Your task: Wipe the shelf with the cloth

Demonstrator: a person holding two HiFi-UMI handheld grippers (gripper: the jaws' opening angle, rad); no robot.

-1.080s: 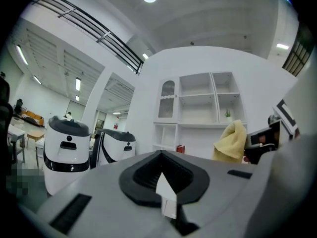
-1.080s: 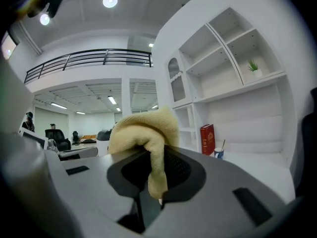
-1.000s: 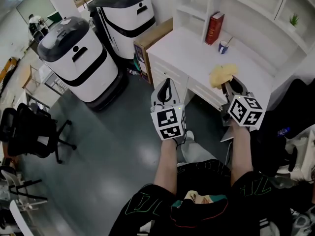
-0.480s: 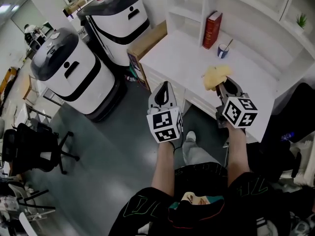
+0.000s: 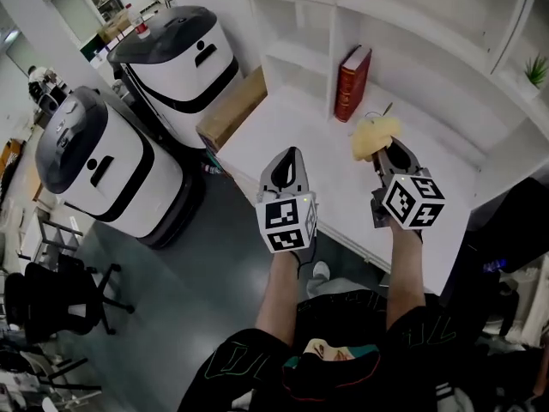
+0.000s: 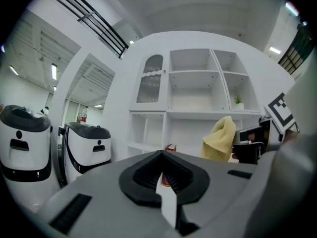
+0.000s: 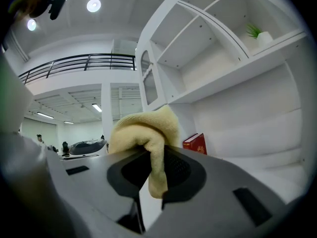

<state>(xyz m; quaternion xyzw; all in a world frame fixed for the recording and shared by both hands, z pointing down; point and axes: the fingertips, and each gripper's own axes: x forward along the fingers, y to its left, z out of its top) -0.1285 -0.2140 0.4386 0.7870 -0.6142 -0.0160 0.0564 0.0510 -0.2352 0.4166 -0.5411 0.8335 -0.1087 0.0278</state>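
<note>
My right gripper (image 5: pixel 383 148) is shut on a crumpled yellow cloth (image 5: pixel 374 134), which it holds up over the white desk surface (image 5: pixel 283 127), just right of an upright red book (image 5: pixel 351 72). In the right gripper view the cloth (image 7: pixel 143 130) bulges out of the jaws, with the shelf unit's (image 7: pixel 233 58) open compartments ahead and the red book (image 7: pixel 197 143) behind. My left gripper (image 5: pixel 289 155) hovers over the desk's front edge, shut with nothing in it. The left gripper view shows the shelf unit (image 6: pixel 198 93) and the cloth (image 6: pixel 220 138) at the right.
Two white and black machines (image 5: pixel 176 51) (image 5: pixel 93 163) stand on the floor to the left. A cardboard box (image 5: pixel 230 110) leans against the desk's side. A small potted plant (image 5: pixel 538 69) sits on an upper right shelf. A black chair (image 5: pixel 51 299) is at the lower left.
Both grippers have moved forward and up toward the shelf unit. The cloth has travelled with the right gripper, from the desk's front part to beside the red book.
</note>
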